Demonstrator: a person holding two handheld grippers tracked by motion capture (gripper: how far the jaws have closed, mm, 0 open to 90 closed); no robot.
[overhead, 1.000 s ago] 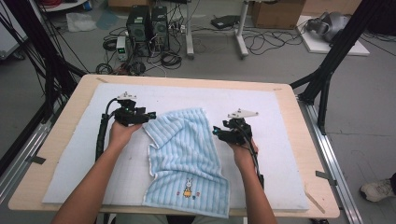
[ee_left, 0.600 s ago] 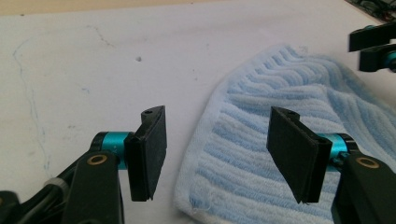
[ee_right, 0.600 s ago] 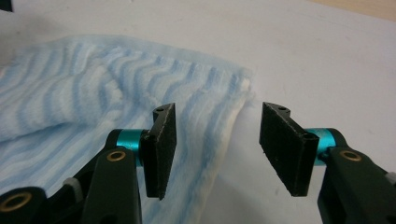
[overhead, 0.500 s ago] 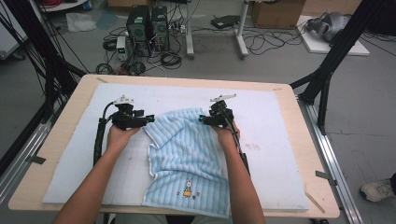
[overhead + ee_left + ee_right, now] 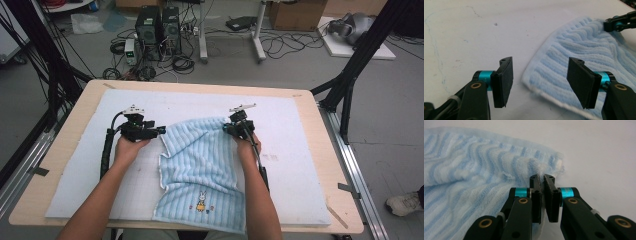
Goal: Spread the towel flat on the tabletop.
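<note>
towel [image 5: 200, 165], light blue with ribbed stripes and a small rabbit motif near its front hem, lies crumpled on the white mat [image 5: 300, 185] that covers the wooden table [image 5: 330, 150]. it sits centre to front of the mat, one far corner toward each gripper, the near edge reaching the front of the mat between the person's forearms.

right gripper [image 5: 543, 195]: jaws have just been closing and now stand pressed together on the far right corner of the cloth; a thin fold of hem shows between the pads in the right gripper view. in the high view this gripper [image 5: 239, 125] sits at the towel's far right corner. grip judged made, though narrow, close to the very edge.

left gripper [image 5: 544, 82]: jaws spread wide, nothing between the pads. the far left corner of the towel lies on the mat just ahead of them, nearer the right-hand pad, not yet entered. in the high view this gripper [image 5: 150, 132] rests just beside the towel's left edge.

progress, as judged: work appears to be taking both far corners in order to spread or fold the cloth. one corner secured, the other outstanding. no lifting, straightening or folding evident; the cloth is wrinkled and skewed. early stage, most of the job remaining.
</note>
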